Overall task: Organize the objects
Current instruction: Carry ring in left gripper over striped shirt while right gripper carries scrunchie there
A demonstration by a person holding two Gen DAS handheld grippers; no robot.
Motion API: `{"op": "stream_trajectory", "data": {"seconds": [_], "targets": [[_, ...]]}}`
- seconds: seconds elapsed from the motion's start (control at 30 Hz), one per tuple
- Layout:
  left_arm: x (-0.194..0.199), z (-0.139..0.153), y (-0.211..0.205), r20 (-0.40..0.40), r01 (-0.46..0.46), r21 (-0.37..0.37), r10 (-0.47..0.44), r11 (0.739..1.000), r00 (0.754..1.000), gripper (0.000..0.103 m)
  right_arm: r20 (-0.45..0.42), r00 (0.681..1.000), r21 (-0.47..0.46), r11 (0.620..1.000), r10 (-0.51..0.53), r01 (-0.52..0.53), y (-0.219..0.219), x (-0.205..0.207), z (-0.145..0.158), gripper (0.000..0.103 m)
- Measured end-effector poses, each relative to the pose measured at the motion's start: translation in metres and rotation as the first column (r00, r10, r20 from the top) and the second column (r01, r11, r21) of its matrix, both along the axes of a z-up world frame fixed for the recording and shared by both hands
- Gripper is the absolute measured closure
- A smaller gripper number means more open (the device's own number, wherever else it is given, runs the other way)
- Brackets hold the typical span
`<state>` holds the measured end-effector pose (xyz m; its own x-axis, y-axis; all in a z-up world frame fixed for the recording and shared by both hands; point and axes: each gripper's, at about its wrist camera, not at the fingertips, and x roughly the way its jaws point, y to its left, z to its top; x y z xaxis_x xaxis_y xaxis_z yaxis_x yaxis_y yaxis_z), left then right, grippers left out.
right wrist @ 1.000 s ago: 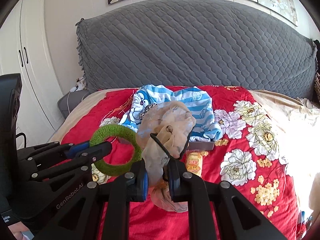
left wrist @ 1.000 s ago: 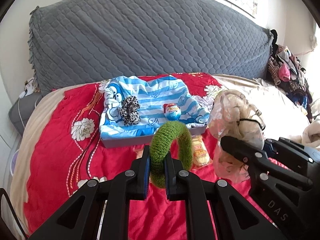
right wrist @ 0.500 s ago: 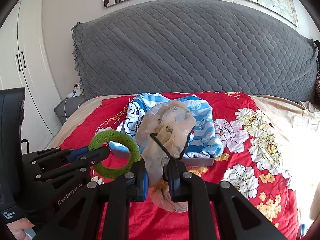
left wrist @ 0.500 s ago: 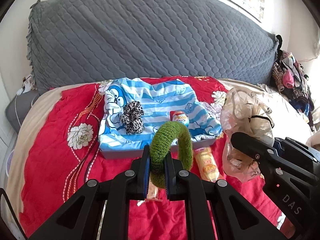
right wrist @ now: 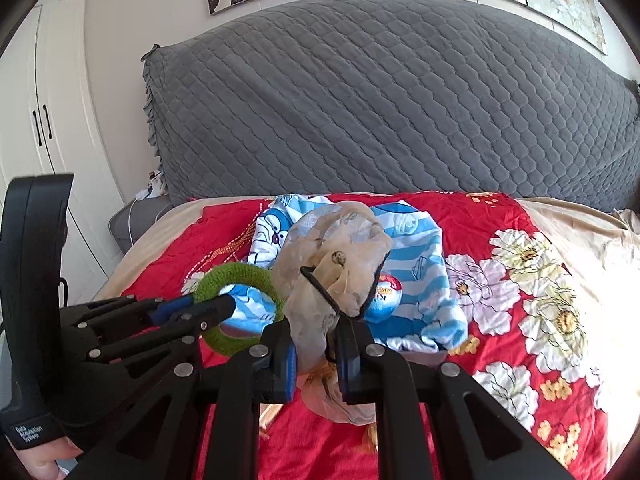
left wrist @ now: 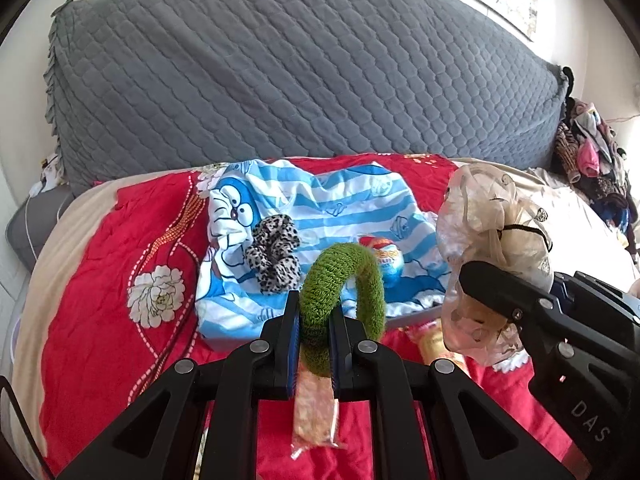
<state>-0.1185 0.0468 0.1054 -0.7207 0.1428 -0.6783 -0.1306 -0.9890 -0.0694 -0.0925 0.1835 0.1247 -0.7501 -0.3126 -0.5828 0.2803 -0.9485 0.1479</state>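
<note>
Both grippers have moved in over the bed (left wrist: 92, 288) toward the striped tray (left wrist: 412, 314), the left gripper (left wrist: 314, 344) clamping its fingers on the green scrunchie (left wrist: 340, 276), the right gripper (right wrist: 316, 354) pinching the beige scrunchie (right wrist: 332, 260), drop-off seemingly near.

Snack packet (left wrist: 316, 412) partly hidden behind left gripper's fingers (left wrist: 291, 344). Egg toy (right wrist: 385, 295) half behind sheer scrunchie (right wrist: 332, 264); label unreadable. Tray (left wrist: 416, 314) mostly covered by striped cloth (left wrist: 340, 208).
</note>
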Motion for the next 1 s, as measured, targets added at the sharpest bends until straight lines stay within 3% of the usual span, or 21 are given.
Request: {"op": "stream_trajectory", "data": {"seconds": [0.37, 1.0], "targets": [[-0.030, -0.021, -0.010, 0.012, -0.029, 0.019, 0.029, 0.999, 0.999, 0.091, 0.021, 1.000, 0.013, 1.000, 0.019, -0.019, -0.007, -0.027, -0.025, 0.088], [-0.060, -0.034, -0.004, 0.022, -0.029, 0.008, 0.029, 1.000, 0.999, 0.091, 0.034, 0.999, 0.034, 0.999, 0.026, -0.027, -0.009, -0.058, -0.035, 0.088]]}}
